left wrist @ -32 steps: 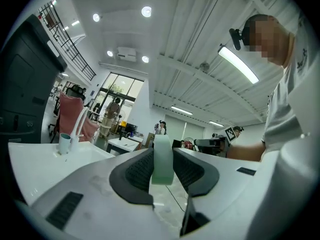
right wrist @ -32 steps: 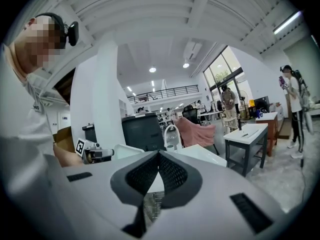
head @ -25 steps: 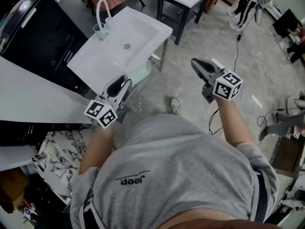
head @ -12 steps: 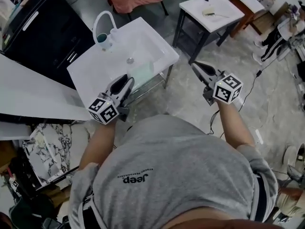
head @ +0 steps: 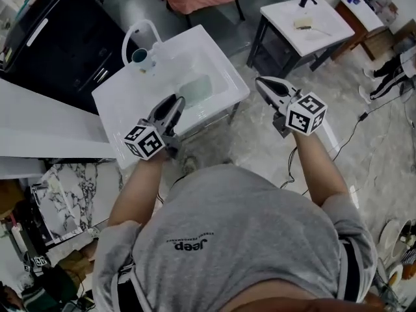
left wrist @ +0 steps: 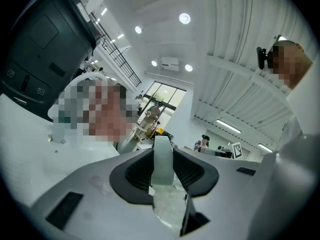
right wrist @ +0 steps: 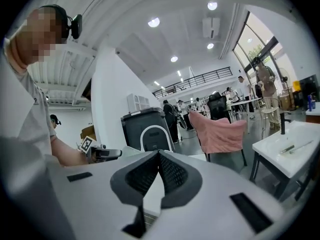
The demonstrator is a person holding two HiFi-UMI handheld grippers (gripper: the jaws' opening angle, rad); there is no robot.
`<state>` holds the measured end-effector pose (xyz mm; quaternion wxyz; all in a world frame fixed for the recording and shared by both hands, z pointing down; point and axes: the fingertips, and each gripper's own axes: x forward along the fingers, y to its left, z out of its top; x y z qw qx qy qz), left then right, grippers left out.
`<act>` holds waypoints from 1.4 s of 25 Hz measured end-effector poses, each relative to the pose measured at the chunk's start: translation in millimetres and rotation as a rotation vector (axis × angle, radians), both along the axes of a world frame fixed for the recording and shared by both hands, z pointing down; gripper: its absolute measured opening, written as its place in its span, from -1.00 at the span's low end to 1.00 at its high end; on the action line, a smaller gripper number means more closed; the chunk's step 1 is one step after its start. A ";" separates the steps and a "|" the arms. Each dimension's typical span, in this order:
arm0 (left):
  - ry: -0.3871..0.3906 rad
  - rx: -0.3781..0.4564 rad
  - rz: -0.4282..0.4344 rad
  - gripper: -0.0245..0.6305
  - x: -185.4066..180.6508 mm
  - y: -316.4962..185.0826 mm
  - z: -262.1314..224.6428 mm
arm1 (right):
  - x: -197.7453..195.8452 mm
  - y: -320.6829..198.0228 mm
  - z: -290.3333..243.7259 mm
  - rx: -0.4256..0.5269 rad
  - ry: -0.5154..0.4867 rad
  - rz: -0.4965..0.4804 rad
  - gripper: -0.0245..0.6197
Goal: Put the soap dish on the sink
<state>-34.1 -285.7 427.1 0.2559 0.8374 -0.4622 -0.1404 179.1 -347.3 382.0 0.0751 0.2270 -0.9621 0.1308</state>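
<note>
The soap dish is a pale green, see-through tray. My left gripper is shut on its near edge and holds it out level over the basin of the white sink. In the left gripper view the dish's rim stands upright, clamped between the two dark pads. My right gripper hangs in the air to the right of the sink, over the floor. Its jaws meet at the tip in the right gripper view, with nothing between them.
A curved white faucet and a teal cup stand at the sink's back left. A black cabinet lies beyond, a white counter at left. A second white washstand stands at upper right. Cables trail on the floor.
Both grippers have moved forward toward the sink. The soap dish, which hung past the sink's front edge a second ago, now sits over the basin. Neither gripper's jaws have changed.
</note>
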 end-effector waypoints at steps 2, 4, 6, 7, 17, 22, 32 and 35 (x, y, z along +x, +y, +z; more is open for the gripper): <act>0.014 -0.009 -0.006 -0.56 -8.9 -17.0 7.7 | -12.0 -11.0 6.7 -0.005 0.012 -0.004 -0.76; 0.031 -0.019 -0.011 -0.56 -19.6 -36.2 16.2 | -25.5 -21.7 13.3 -0.012 0.031 -0.003 -0.76; 0.056 -0.037 -0.016 -0.56 -31.2 -56.8 26.1 | -38.6 -32.4 20.3 -0.026 0.049 0.005 -0.76; 0.068 -0.048 -0.019 -0.56 -37.0 -67.6 31.5 | -44.6 -37.6 24.2 -0.034 0.055 0.010 -0.76; 0.181 -0.160 -0.104 -0.56 -72.9 -182.5 95.1 | -94.1 -105.6 53.4 -0.039 0.070 0.053 -0.76; 0.248 -0.213 -0.174 -0.56 -87.0 -226.7 129.7 | -108.1 -149.3 67.0 0.017 0.067 0.077 -0.76; 0.252 -0.287 -0.271 -0.56 -98.9 -296.8 187.3 | -121.9 -183.4 124.9 -0.029 0.096 0.036 -0.76; 0.241 -0.301 -0.286 -0.56 -99.3 -313.6 196.0 | -120.7 -186.2 139.8 -0.053 0.096 0.031 -0.76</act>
